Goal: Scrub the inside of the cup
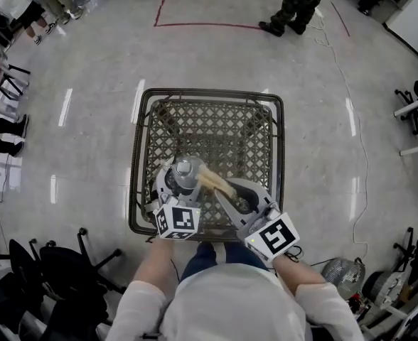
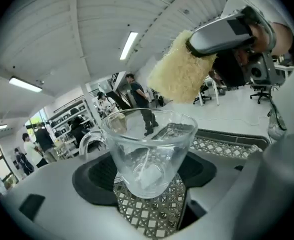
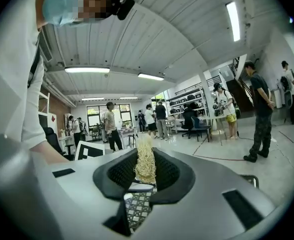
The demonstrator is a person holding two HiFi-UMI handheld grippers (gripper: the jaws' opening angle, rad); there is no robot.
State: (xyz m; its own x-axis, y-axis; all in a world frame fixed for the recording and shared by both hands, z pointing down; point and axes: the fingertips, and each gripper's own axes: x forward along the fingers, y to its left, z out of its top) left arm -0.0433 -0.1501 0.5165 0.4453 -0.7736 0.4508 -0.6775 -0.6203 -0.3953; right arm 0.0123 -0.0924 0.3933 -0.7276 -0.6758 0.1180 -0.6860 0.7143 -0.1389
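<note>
Both grippers are clenched: my left gripper point(image 2: 148, 186) on a clear glass handled cup point(image 2: 147, 149), my right gripper point(image 3: 145, 178) on a pale yellow fibrous scrubber point(image 3: 146, 161). Scrubbing is not yet begun, I judge; next I must lower the scrubber inside.

cup point(image 2: 147, 144) in left claw point(image 2: 148, 176), sponge point(image 3: 146, 161) in right claw point(image 3: 145, 178), both over lattice table point(image 1: 216, 119)

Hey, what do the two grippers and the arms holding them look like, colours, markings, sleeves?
The left gripper and right gripper both have smooth light-grey rounded shells, with black textured pads lining the jaws. Each carries a white cube printed with black square markers. The sleeves are white and short.
</note>
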